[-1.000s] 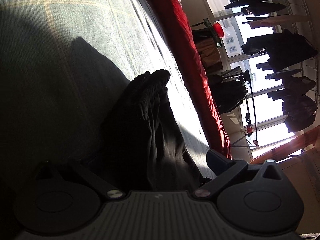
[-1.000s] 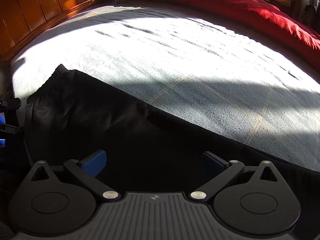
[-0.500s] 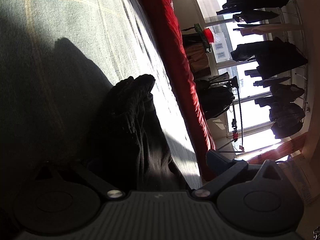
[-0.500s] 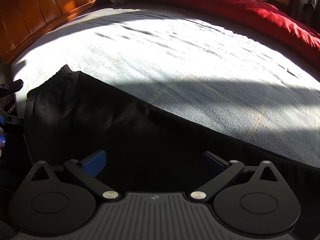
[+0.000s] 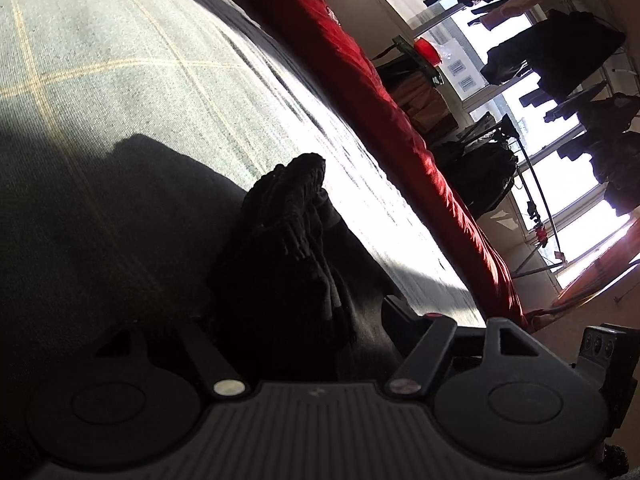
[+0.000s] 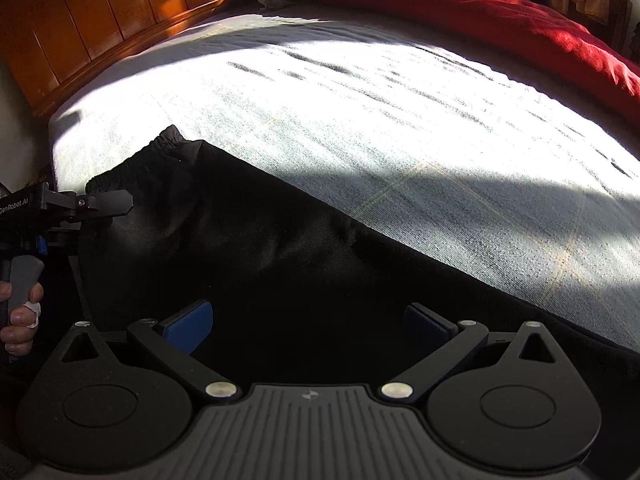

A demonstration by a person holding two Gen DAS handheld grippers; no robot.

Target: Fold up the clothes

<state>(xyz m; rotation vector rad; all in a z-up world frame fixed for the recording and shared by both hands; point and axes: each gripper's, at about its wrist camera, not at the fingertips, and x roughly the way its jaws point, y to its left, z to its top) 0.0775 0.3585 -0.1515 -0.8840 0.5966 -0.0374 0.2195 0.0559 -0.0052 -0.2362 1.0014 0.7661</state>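
Note:
A black garment (image 6: 280,264) lies flat along the near edge of the bed, its gathered waistband (image 6: 160,152) at the left end. In the left wrist view the waistband (image 5: 296,196) rises as a bunched ridge between the fingers of my left gripper (image 5: 288,316). That gripper's jaws are closing around the ridge, with a gap still showing beside the right finger. The right wrist view shows the left gripper (image 6: 108,204) at the waistband corner, held by a hand (image 6: 20,320). My right gripper (image 6: 308,324) hovers open over the middle of the garment, blue pads (image 6: 188,324) wide apart.
The bed has a pale grey checked sheet (image 6: 400,120), half in bright sun. A red duvet (image 6: 460,4) is heaped along the far side. A wooden headboard (image 6: 100,20) stands at the back left. Dark clothes hang at the window (image 5: 560,52).
My left gripper has rolled and its fingers have drawn closer together around the waistband. It has come into the right wrist view at the left edge. The right gripper has stayed open over the garment.

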